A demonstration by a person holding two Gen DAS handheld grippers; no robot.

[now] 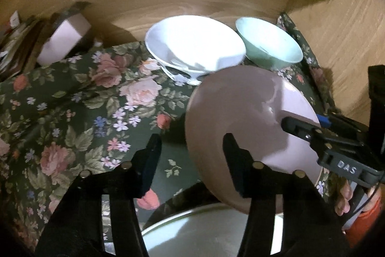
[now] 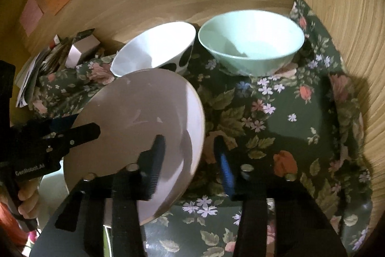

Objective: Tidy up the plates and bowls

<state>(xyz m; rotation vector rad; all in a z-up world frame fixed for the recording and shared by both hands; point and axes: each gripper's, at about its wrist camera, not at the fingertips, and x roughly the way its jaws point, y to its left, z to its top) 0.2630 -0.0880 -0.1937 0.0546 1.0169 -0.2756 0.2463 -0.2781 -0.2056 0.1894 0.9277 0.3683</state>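
Note:
A pink plate (image 1: 240, 117) (image 2: 134, 127) is held tilted above the floral cloth (image 1: 79, 107) (image 2: 276, 127). Both grippers straddle its edge from opposite sides. My left gripper (image 1: 192, 151) has jaws wide apart, with the plate's left edge between them; it enters the right wrist view (image 2: 96, 130) from the left, over the plate. My right gripper (image 2: 190, 155) stands likewise over the plate's right edge and enters the left wrist view (image 1: 286, 123) from the right. A white bowl with black spots (image 1: 195, 49) (image 2: 156, 49) and a mint green bowl (image 1: 269, 45) (image 2: 250, 42) stand at the back.
Wooden walls (image 1: 341, 45) (image 2: 349, 16) close the back and right. A white box and papers (image 1: 60, 42) (image 2: 79, 49) lie at the back left. A pale green plate (image 1: 207, 233) lies low in front under the pink plate.

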